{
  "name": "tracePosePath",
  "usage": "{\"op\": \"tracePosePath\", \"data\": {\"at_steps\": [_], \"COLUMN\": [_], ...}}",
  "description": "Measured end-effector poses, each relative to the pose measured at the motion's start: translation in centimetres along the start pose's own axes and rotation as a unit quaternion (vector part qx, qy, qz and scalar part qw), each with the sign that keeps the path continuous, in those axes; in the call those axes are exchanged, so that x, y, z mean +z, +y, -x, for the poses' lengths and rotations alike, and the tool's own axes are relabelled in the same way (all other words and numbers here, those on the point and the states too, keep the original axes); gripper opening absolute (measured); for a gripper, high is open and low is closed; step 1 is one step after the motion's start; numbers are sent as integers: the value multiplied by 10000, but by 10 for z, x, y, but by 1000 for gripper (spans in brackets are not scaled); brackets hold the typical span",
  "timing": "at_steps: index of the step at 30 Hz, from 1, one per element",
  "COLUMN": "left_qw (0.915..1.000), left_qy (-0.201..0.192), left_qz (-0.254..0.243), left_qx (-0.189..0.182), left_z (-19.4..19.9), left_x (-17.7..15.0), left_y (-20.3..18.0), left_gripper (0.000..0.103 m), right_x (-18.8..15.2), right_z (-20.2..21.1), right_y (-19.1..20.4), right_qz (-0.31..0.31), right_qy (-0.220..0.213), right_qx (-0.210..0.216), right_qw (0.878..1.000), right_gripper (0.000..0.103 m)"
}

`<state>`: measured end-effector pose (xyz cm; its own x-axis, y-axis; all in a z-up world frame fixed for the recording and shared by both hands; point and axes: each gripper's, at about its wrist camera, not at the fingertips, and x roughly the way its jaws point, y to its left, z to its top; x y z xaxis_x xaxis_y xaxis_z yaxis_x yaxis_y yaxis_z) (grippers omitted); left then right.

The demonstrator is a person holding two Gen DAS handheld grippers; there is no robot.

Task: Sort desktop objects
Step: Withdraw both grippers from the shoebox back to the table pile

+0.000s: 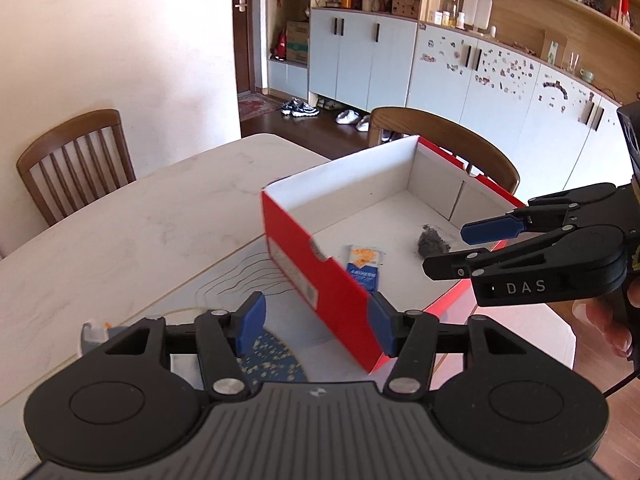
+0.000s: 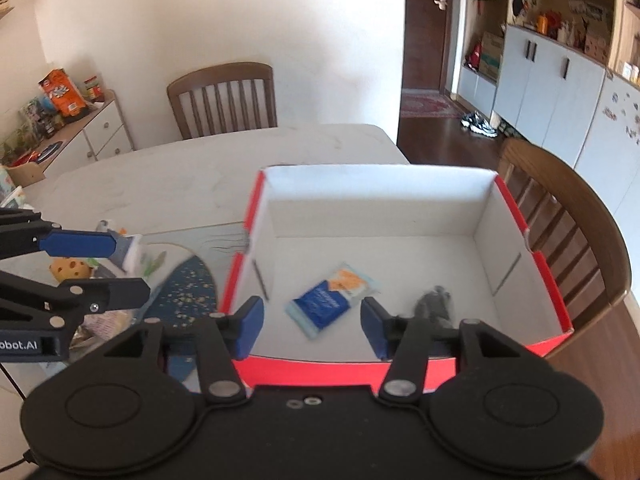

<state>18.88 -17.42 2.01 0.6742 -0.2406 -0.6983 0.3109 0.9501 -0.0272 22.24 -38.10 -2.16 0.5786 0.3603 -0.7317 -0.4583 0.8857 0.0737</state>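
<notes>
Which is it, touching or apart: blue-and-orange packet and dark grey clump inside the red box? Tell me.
Apart. The right wrist view shows bare white box floor between the blue-and-orange packet and the dark grey clump.

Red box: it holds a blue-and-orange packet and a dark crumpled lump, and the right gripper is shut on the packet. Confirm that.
Not quite. The red box does hold the blue-and-orange packet and the dark crumpled lump, but the right gripper is not shut on the packet. The right wrist view shows its jaws wide apart and empty over the box's near edge, with the packet lying free on the box floor.
</notes>
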Motion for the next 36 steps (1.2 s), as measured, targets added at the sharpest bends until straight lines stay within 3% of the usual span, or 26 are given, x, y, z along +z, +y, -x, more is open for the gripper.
{"op": "tracePosePath", "data": {"at_steps": [6,12,16,19,25,28,36], "left_qw": [9999,9996,9992,9989,9971,9960,9924], "left_qy": [-100,-212,-250,-229,-265,-304,-409], "left_qz": [43,148,223,347,621,722,896], "left_qx": [56,143,198,238,339,426,732], "left_z": [15,31,40,44,52,57,70], "left_x": [-15,-28,-38,-46,-64,-73,-98], "left_y": [19,36,49,58,81,90,112], "left_gripper": [58,67,79,80,91,103,103], "right_x": [-1,-3,-4,-7,-8,-8,-11], "right_z": [3,4,3,2,1,-1,-10], "right_y": [27,54,69,80,103,114,141], "right_qz": [68,137,191,187,277,337,447], "right_qy": [-70,-113,-130,-179,-243,-262,-210], "right_qx": [67,108,173,253,365,417,553], "right_qw": [9999,9998,9996,9993,9987,9982,9972], "right_gripper": [61,65,71,75,79,80,80]}}
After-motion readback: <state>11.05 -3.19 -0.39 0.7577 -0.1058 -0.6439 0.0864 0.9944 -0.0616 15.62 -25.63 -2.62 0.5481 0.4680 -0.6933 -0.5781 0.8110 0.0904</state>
